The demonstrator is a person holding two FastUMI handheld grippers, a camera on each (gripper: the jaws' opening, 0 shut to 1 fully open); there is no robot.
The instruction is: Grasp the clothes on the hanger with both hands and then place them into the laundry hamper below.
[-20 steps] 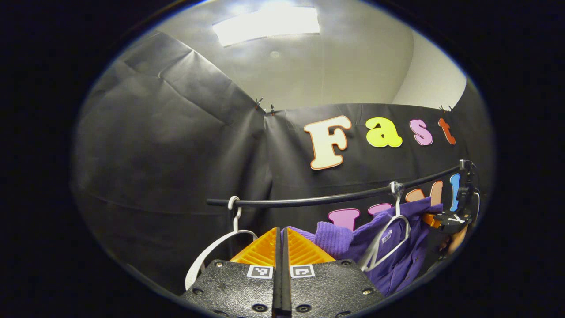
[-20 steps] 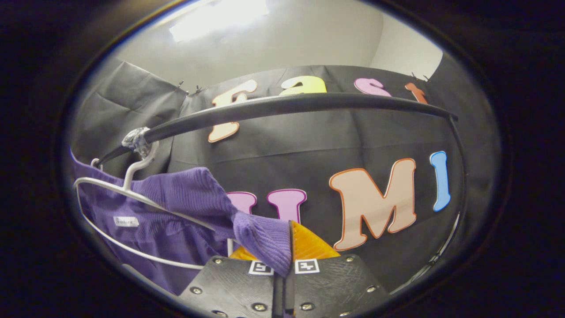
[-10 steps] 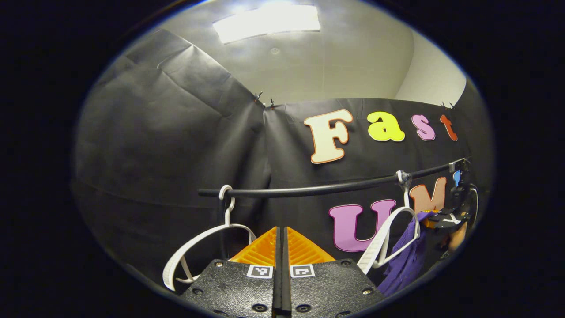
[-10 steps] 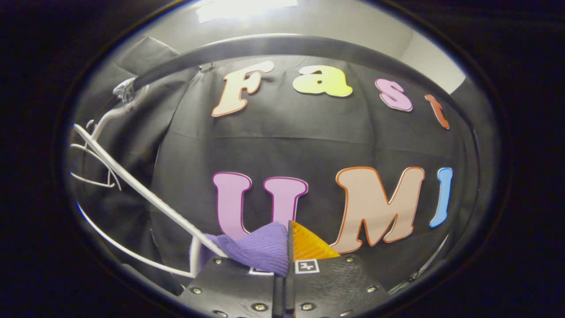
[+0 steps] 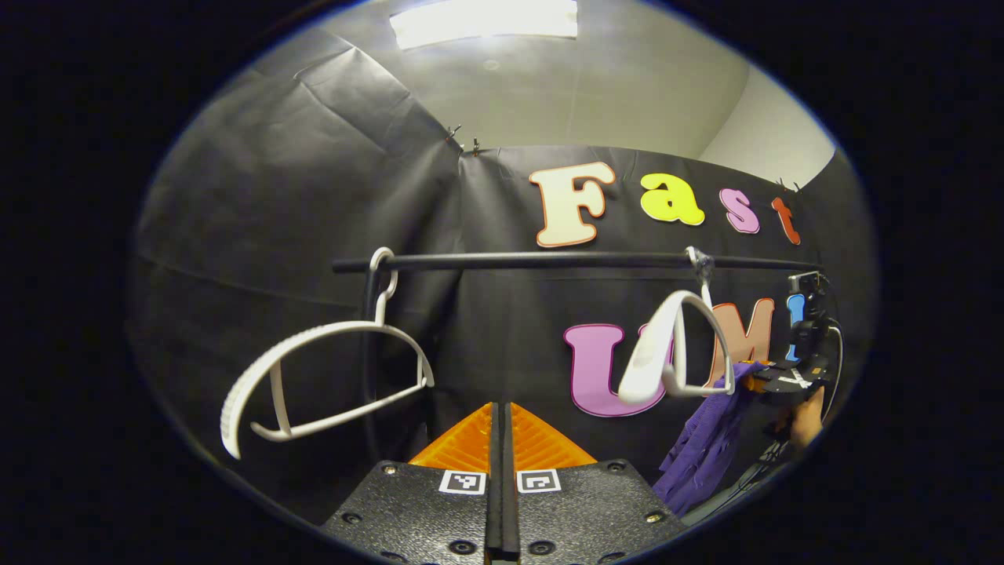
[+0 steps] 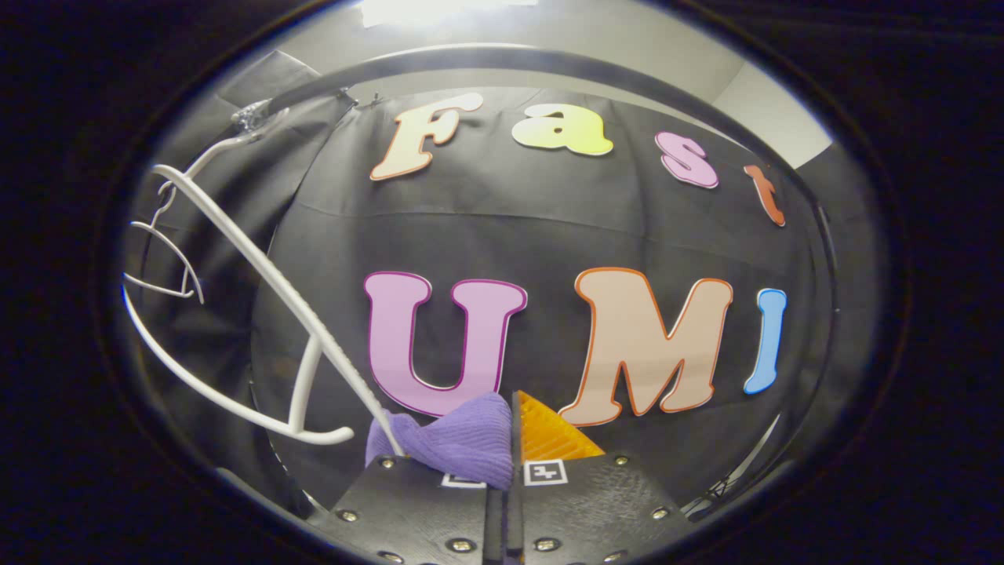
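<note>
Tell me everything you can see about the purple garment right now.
The purple garment looks like a soft ribbed knit. It is off the white hanger and droops in a loose bunch beside and below it, under the black rail. The right gripper has its jaws shut on a fold of it, which covers one orange finger. Its lower end is out of sight.

A purple garment of ribbed knit cloth with a soft, matt surface is seen, clamped between ridged orange plastic fingers set in black housings of coarse, grainy matt plastic studded with shiny metal screws. Two white hangers of smooth, faintly glossy plastic are hung on a black rail with a dull satin sheen. The wall behind is made of black matt cloth, marked by creases and folds.
</note>
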